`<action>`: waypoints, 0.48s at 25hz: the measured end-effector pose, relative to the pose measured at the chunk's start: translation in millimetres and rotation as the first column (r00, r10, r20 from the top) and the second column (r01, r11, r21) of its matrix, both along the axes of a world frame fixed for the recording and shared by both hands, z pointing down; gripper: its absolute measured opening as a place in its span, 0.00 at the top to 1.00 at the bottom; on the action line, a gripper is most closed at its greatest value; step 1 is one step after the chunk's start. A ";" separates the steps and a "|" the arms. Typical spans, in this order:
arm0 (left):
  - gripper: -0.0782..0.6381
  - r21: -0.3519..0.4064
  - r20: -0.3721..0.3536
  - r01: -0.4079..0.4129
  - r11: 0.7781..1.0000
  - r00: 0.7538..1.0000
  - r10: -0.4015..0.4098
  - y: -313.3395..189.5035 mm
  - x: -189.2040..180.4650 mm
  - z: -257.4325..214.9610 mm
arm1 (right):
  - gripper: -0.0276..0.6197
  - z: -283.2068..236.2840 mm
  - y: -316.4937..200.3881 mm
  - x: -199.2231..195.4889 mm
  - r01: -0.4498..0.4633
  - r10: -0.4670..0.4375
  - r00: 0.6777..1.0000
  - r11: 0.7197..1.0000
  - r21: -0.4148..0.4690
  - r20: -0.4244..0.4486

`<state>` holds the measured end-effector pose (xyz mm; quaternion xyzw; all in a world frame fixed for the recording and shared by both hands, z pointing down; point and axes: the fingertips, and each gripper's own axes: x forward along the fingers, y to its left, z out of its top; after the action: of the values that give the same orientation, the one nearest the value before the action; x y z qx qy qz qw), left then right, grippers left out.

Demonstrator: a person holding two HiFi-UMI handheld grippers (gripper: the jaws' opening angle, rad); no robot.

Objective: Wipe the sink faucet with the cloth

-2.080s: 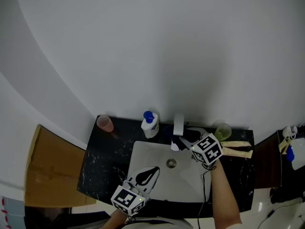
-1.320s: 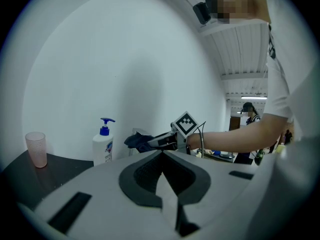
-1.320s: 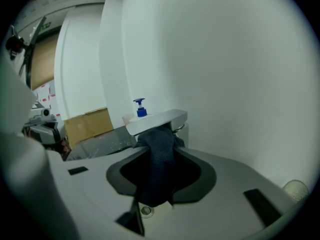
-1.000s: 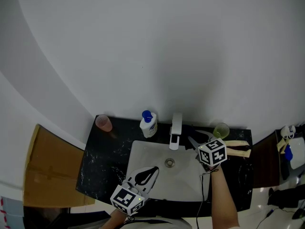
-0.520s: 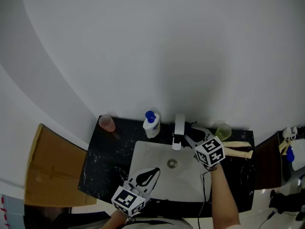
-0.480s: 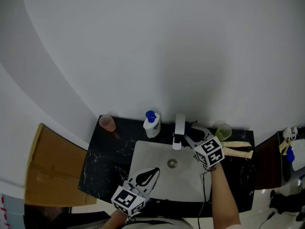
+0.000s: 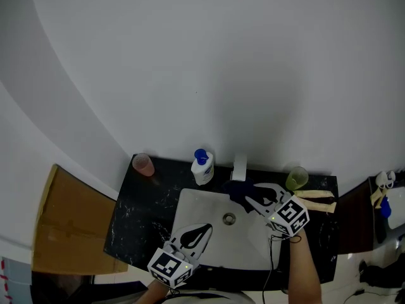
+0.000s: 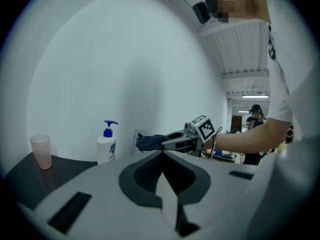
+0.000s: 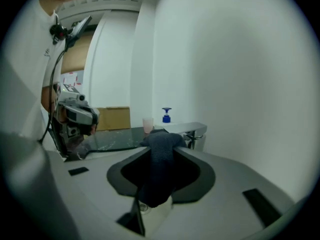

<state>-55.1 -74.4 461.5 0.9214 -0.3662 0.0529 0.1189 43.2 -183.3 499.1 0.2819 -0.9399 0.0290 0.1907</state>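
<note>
1. The left hand-held gripper [image 7: 204, 227] hangs over the sink's [image 7: 190, 204] front edge with its jaws together and nothing between them. It appears parked there to keep out of the wiping hand's way.
2. Further in, over the sink's back right part, the right hand-held gripper [image 7: 252, 194] points toward the back edge of the worktop [image 7: 136, 214]. Its jaws pinch a dark cloth [image 7: 239, 192] and have just been closing a little tighter on it. A firm pinch likely stops the cloth slipping out when it drags on metal.
3. A bunched end of the cloth sticks out past the jaw tips, so fabric rather than the jaws meets the metal. It sits at the front end of the faucet's [image 7: 238, 167] spout and covers it from above; it seems to touch, though I cannot be sure.
4. The faucet stands at the middle of the sink's back edge. Its upright base is bare, so I judge the wipe to be only partly done.
5. Along the worktop's back edge stand a bottle [image 7: 202, 167] just left of the faucet, a pink cup [image 7: 143, 164] near the back left corner and a green cup [image 7: 295, 177] to the right. All are apart from the cloth's reach.
</note>
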 end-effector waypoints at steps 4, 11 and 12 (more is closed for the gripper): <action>0.89 -0.005 0.005 0.008 1.000 1.000 -0.007 -0.6 -1.9 -0.3 | 0.77 4.1 -40.2 16.2 -0.128 0.130 0.990 0.991 0.045 -0.052; 0.89 0.002 0.003 0.012 1.000 1.000 -0.012 -1.9 -6.8 2.0 | 0.77 -6.8 -28.1 5.1 -0.041 0.041 0.999 0.998 0.037 0.008; 0.89 0.004 0.002 0.012 1.000 1.000 -0.012 -3.3 -7.1 1.6 | 0.77 -8.5 -16.8 3.3 -0.002 0.002 0.999 1.000 0.015 0.032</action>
<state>-62.2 -77.7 463.1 0.9193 -0.3721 0.0526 0.1171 46.5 -200.0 490.6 0.2837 -0.9427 0.0268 0.1737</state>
